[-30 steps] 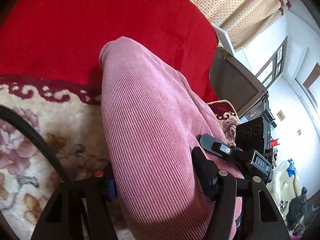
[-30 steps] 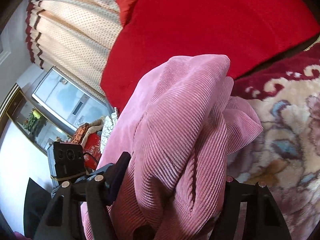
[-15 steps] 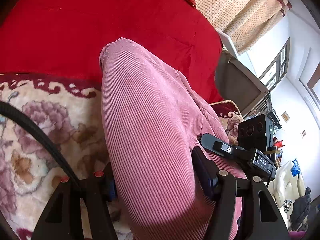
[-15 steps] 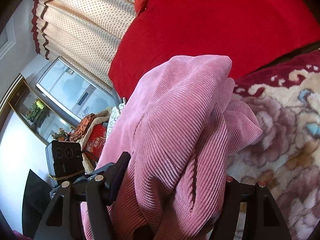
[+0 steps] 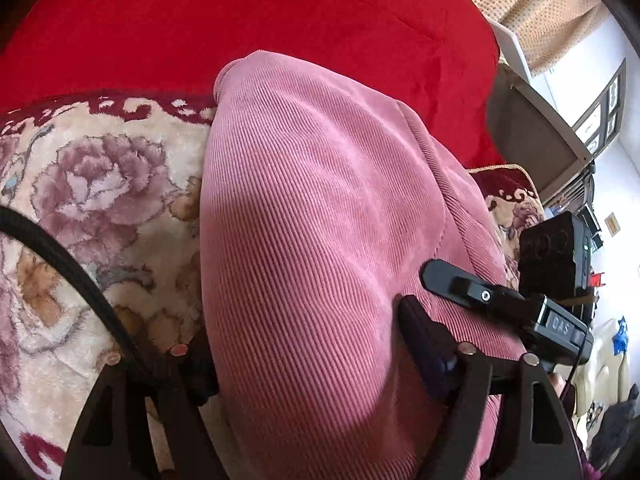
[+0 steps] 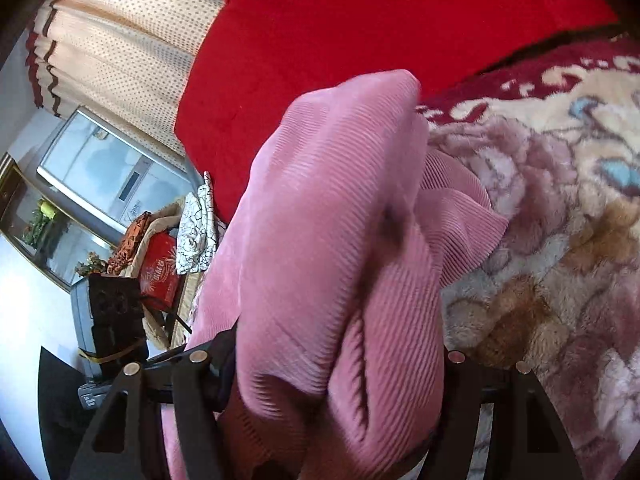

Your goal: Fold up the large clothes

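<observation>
A pink corduroy garment (image 5: 304,216) fills the middle of the left wrist view and bulges up between the fingers of my left gripper (image 5: 308,344), which is shut on it. The same garment (image 6: 336,240) fills the right wrist view, bunched in folds, and my right gripper (image 6: 336,364) is shut on it. The fingertips of both grippers are hidden by the cloth. The right gripper shows at the right of the left wrist view (image 5: 500,300), beside the garment. The garment is held over a floral blanket (image 5: 92,200).
A red cushion (image 5: 240,20) lies behind the garment, also seen in the right wrist view (image 6: 360,32). The floral blanket (image 6: 560,200) spreads to the right. A dotted curtain (image 6: 120,40), a cabinet (image 6: 104,176) and cluttered items stand at the left.
Both grippers have moved back from the red cushion with the garment. More floral blanket shows under the cloth in both views. The grips have not changed.
</observation>
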The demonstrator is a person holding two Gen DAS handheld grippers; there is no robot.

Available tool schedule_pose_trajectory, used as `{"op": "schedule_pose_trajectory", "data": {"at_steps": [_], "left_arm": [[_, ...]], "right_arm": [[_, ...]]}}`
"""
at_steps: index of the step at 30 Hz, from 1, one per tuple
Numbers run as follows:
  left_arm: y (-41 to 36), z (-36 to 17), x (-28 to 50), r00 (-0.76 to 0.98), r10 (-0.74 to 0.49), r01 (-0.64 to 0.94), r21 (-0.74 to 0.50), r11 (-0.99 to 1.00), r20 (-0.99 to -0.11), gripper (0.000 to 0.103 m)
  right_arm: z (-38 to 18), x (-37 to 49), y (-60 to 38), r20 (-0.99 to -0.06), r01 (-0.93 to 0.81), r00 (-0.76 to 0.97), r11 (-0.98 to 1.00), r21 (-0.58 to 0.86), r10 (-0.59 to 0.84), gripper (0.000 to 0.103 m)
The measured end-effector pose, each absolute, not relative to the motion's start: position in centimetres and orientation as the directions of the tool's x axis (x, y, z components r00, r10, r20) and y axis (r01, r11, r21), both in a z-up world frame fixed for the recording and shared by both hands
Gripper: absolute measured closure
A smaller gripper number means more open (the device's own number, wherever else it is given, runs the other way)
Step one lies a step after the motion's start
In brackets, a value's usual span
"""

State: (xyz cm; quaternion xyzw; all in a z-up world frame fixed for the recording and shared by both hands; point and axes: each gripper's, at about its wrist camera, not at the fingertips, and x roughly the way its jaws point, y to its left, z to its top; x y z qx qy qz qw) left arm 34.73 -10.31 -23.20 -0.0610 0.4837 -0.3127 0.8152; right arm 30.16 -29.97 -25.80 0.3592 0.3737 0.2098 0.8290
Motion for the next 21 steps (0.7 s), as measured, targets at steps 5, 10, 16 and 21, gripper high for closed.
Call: {"op": "schedule_pose_trajectory", "data": {"at_steps": [5,10,16,21], "left_arm": [[-11.4,-23.4,34.3,0.372,-0.53,0.474,-0.335,0.814,-0.762,0.02],[-10.6,-23.9,33.7,0.397,-0.528,0.464,-0.332,0.821,-0.751,0.016],[-9.4,-23.1,31.0,0.47,-0.478,0.451,-0.263,0.853,-0.742,0.017],[-9.0,-23.1,30.7,0.472,-0.476,0.434,-0.274,0.858,-0.742,0.017]], "right_arm": [[-26.0,29.8,-29.8,-0.484,-0.082,0.646,0.685,0.724,0.59,0.033],[-26.7,28.8,-30.5,-0.462,-0.088,0.669,0.679,0.729,0.583,0.033],[-24.5,27.0,-30.4,-0.553,0.017,0.647,0.715,0.699,0.525,0.025],[-18.7,24.5,-30.9,-0.584,0.012,0.725,0.842,0.539,0.364,0.025]]}}
